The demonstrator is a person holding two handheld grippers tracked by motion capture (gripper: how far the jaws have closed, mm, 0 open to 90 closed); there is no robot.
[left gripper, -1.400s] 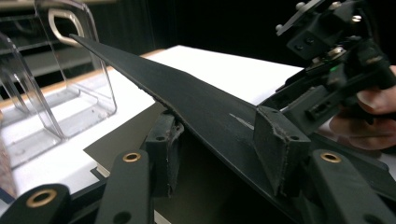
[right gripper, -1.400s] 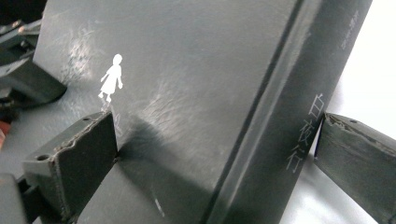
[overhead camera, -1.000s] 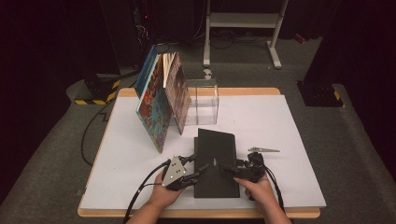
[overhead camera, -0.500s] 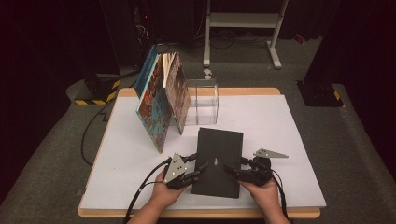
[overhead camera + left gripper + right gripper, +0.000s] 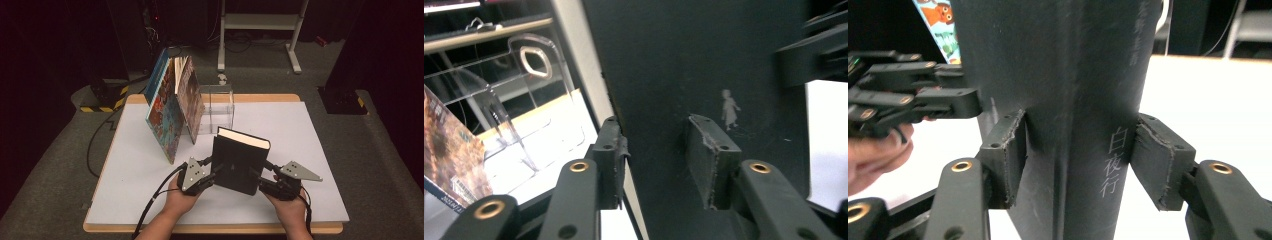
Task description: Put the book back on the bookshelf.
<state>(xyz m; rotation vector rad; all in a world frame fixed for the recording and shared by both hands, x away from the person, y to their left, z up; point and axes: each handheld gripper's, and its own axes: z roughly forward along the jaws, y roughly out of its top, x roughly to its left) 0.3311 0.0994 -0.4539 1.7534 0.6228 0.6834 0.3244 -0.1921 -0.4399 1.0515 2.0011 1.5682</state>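
A black hardcover book [image 5: 240,160] stood tilted up off the white table [image 5: 320,130], near the middle of the table's near edge, its pale page block facing upward and its cover turned toward the person. Two hand-held grippers flanked it.

The left gripper [image 5: 212,172], held in the person's left hand [image 5: 177,197], met the book's left edge. In the left gripper view, its two black pads [image 5: 611,150] straddled that edge of the cover, one pad on each face, and pressed against the board; a small pale figure was printed on the cover just beside the right-hand pad. Its jaws had just been closing, with the book between them.

The right gripper [image 5: 260,177], held in the right hand [image 5: 290,207], took the book from the right side. In the right gripper view, the pads [image 5: 1008,150] stood on either side of the spine, which bore pale vertical characters; both pads lay against the book. These jaws had likewise just been closing around the book. The left gripper [image 5: 955,102] appeared in this view too, reaching in from the left and touching the book's far edge.

Toward the far left corner of the table, several picture books [image 5: 172,107] leaned together, their colourful covers slanted. Just beside them, near the middle of the far edge, stood a clear acrylic bookstand [image 5: 217,107], well apart from the black book.
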